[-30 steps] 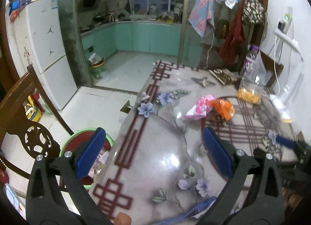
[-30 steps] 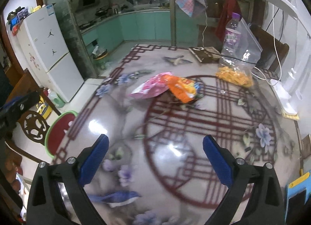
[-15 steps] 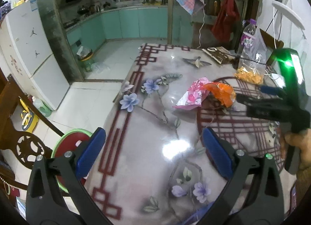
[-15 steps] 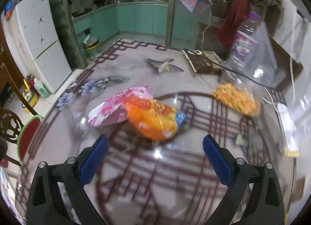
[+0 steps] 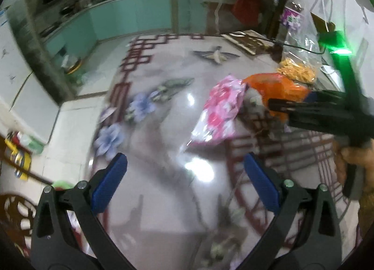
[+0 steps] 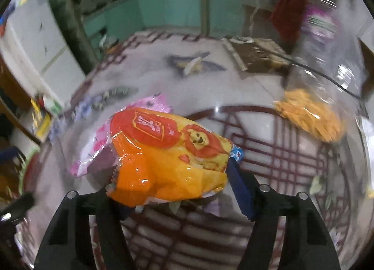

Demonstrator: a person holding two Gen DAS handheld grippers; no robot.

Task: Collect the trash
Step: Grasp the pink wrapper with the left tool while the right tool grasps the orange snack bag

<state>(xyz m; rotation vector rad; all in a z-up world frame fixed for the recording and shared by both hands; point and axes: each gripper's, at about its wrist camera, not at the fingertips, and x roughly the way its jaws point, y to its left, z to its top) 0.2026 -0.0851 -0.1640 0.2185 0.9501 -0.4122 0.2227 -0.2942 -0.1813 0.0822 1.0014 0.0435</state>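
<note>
An orange snack bag [image 6: 168,155] with a lion picture lies on the patterned table, partly over a pink wrapper [image 6: 93,150]. My right gripper [image 6: 177,190] is open with its jaws on either side of the orange bag. In the left wrist view the pink wrapper [image 5: 222,111] and the orange bag [image 5: 278,85] lie ahead to the right, with the right gripper [image 5: 280,106] reaching in over the orange bag. My left gripper [image 5: 184,181] is open and empty above the table, short of the pink wrapper.
A clear plastic bag with yellow snacks [image 6: 311,115] and a bottle [image 5: 292,13] stand at the table's far right. A dark flat item [image 6: 254,52] with a cable lies at the back. A green-rimmed bin [image 5: 63,184] is on the floor left of the table. A fridge [image 6: 39,45] stands at the left.
My right gripper has moved forward until its open jaws straddle the orange bag. My left gripper has moved forward toward the pink wrapper.
</note>
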